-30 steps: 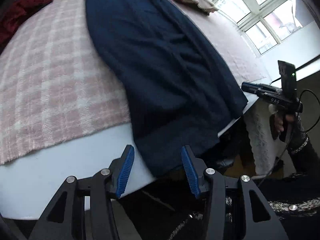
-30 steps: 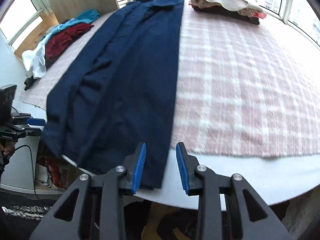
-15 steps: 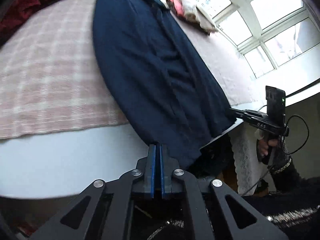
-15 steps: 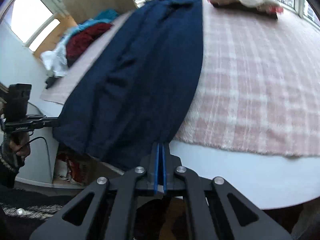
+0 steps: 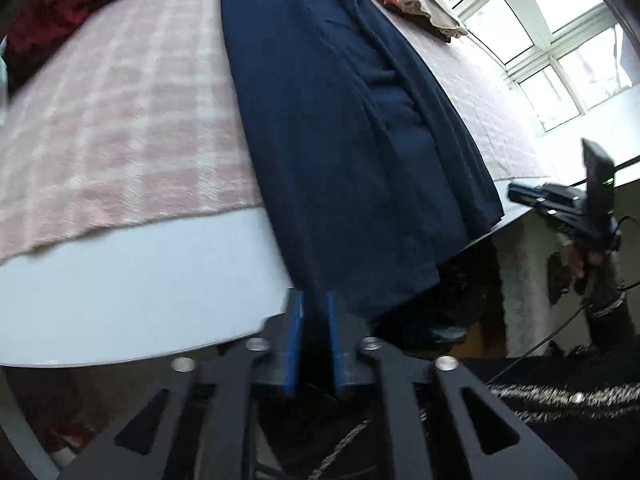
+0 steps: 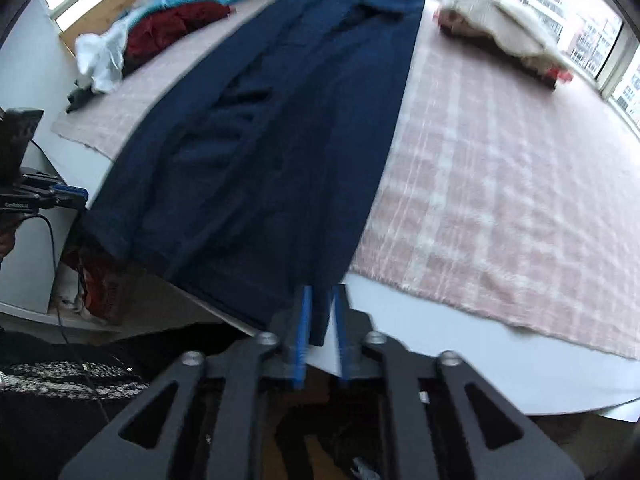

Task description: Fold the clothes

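Observation:
A long navy garment (image 5: 340,120) lies stretched along the pink plaid blanket, its near hem hanging over the white table edge. My left gripper (image 5: 312,300) is shut on the hem's left corner, with dark cloth showing between the blue pads. In the right wrist view the same garment (image 6: 300,120) runs away from me. There my right gripper (image 6: 322,294) is shut on the hem's right corner. Each gripper also appears in the other's view: the right gripper (image 5: 560,196) held in a hand, and the left gripper (image 6: 48,196) at the left edge.
The plaid blanket (image 6: 500,180) covers most of the white table (image 5: 140,280). A heap of red, teal and white clothes (image 6: 176,20) lies at the far left. A cream and pink pile (image 6: 500,28) sits at the far right by the windows.
Both grippers were open at the hem a second ago and have since shut on it. Both views now sit closer to the cloth, with blur from motion.

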{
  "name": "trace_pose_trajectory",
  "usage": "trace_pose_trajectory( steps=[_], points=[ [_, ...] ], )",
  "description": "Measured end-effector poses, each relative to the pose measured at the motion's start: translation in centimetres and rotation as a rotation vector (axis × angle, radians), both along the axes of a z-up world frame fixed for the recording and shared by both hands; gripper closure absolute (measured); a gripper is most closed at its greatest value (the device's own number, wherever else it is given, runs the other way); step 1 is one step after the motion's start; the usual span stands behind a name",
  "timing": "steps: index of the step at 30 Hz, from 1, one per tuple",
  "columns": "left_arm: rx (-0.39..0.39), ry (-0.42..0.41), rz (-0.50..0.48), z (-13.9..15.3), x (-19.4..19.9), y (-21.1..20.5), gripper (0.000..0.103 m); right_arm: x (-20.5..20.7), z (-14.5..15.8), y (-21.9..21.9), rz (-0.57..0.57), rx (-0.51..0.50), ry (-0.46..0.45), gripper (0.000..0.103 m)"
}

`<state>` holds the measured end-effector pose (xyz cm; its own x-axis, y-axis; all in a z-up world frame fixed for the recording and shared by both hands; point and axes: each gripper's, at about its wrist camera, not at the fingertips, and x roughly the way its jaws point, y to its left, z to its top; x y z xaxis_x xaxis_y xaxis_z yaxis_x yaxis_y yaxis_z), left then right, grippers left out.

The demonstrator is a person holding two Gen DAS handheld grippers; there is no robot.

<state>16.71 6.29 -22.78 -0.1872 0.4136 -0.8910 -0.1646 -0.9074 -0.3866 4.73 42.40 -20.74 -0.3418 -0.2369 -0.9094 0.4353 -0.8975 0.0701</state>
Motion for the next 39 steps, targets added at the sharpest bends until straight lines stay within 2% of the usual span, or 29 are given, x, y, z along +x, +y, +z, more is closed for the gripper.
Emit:
trace_pose_trajectory(
  steps=[1, 4, 8, 10, 13, 16, 19, 21, 24, 28, 32, 34, 35, 36, 37, 39],
  points=[
    [-0.017, 0.016, 0.000, 0.5, 0.1, 0.0, 0.083, 0.2, 0.7, -0.5, 0.004, -0.021, 0.037, 0.079],
    [-0.024, 0.061, -0.036, 1.4, 0.0, 1.3, 0.083, -0.1, 0.9, -4.4, 0.105, -0.129, 0.057, 0.079],
    [-0.006, 0.083, -0.077, 0.7, -1.2, 3.8, 0.083, -2.1, -2.4, -9.1, 0.168, -0.061, 0.048, 0.079],
    [0.011, 0.092, -0.102, 0.0, -2.1, 5.2, 0.083, -2.2, -3.7, -9.5, 0.154, -0.047, 0.020, 0.079],
    [-0.004, 0.106, -0.140, -1.4, -2.9, 7.4, 0.083, -1.4, -5.0, -9.4, 0.156, -0.063, -0.031, 0.078],
    [-0.010, 0.124, -0.201, -2.0, -2.4, 9.5, 0.081, 0.2, -4.8, -9.7, 0.226, -0.041, -0.065, 0.077],
    [-0.019, 0.122, -0.258, -1.6, -1.5, 10.4, 0.081, 0.1, -2.9, -10.1, 0.240, -0.096, -0.031, 0.077],
    [-0.015, 0.115, -0.236, -1.0, -1.3, 9.6, 0.081, 0.0, -1.8, -10.8, 0.272, -0.118, -0.001, 0.062],
    [-0.016, 0.117, -0.167, 0.3, -1.4, 6.9, 0.081, 0.7, -2.6, -12.5, 0.398, -0.098, 0.006, 0.061],
    [-0.043, 0.130, -0.077, 1.8, -1.3, 3.4, 0.081, 0.8, -4.4, -14.2, 0.457, -0.041, -0.009, 0.061],
    [-0.071, 0.148, -0.045, 2.1, -0.6, 1.5, 0.081, 0.8, -6.1, -15.7, 0.508, 0.017, -0.017, 0.061],
    [-0.062, 0.148, -0.039, 1.8, -0.4, 1.5, 0.081, 0.9, -6.3, -16.1, 0.522, 0.042, -0.001, 0.063],
    [-0.058, 0.147, -0.037, 1.6, -0.4, 1.6, 0.081, 1.0, -6.3, -16.2, 0.529, 0.058, 0.007, 0.073],
    [-0.058, 0.144, -0.035, 1.3, -0.4, 1.8, 0.077, 1.2, -6.2, -16.2, 0.537, 0.074, 0.014, 0.088],
    [-0.056, 0.140, -0.034, 0.9, -0.5, 2.0, 0.077, 1.4, -6.1, -16.2, 0.545, 0.091, 0.021, 0.095],
    [-0.054, 0.130, -0.031, 0.6, -0.5, 2.1, 0.077, 1.9, -5.8, -16.0, 0.553, 0.097, -0.003, 0.098]
  ],
)
